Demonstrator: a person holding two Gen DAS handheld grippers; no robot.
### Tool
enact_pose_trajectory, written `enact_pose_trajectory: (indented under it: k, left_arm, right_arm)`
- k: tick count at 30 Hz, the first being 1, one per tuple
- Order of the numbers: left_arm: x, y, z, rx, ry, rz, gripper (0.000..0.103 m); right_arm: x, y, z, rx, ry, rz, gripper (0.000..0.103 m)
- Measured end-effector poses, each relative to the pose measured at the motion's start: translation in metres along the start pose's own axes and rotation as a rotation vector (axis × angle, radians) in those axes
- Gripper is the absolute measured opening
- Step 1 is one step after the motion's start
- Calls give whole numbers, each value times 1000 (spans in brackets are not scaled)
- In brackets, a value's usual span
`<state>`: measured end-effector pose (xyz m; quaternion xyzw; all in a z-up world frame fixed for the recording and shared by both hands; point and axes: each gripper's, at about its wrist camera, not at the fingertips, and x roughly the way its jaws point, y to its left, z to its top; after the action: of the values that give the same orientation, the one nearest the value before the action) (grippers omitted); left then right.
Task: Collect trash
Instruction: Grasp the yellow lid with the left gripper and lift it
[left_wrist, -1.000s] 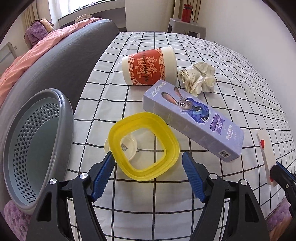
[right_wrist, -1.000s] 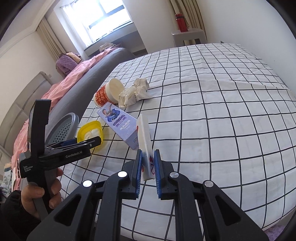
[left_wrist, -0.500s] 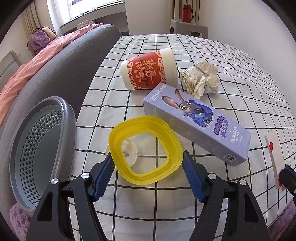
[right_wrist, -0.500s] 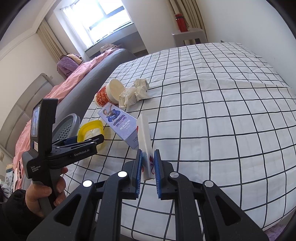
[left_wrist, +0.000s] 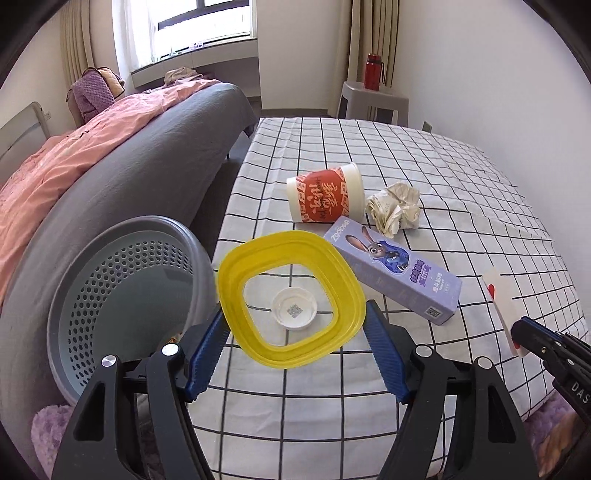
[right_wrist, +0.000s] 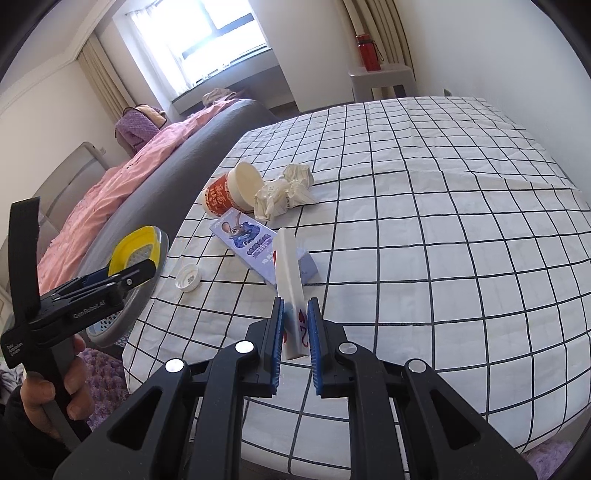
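Bed (left_wrist: 424, 177) with a checked sheet carried the trash: the left tool (left_wrist: 293, 343) gripped a yellow lid (left_wrist: 288, 299) by its edges, lifted clear of the sheet beside the grey basket (left_wrist: 122, 295), a small white cap (left_wrist: 294, 308) visible through its opening. Right tool (right_wrist: 295, 328) was clenched on a white card box (right_wrist: 290, 277). Just beyond lay a purple carton (left_wrist: 395, 269), a red-labelled cup (left_wrist: 325, 194) on its side and crumpled paper (left_wrist: 393, 208).

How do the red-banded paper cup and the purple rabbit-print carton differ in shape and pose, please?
The red-banded paper cup is round and tapered; the purple rabbit-print carton is a long flat-sided box. The cup lies tipped on its side with its mouth toward the crumpled paper; the carton lies flat on a broad face, nearer the grippers. Both rest untouched on the checked bedsheet.
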<state>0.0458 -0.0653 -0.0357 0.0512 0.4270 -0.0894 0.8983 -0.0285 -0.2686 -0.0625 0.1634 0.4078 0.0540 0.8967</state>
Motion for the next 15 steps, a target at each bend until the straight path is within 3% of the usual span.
enact_pose_trajectory:
  k: [15]
  left_arm:
    - [-36, 83, -18, -70, -87, 40, 70]
  right_arm:
    - [25, 97, 13, -126, -1, 60, 13]
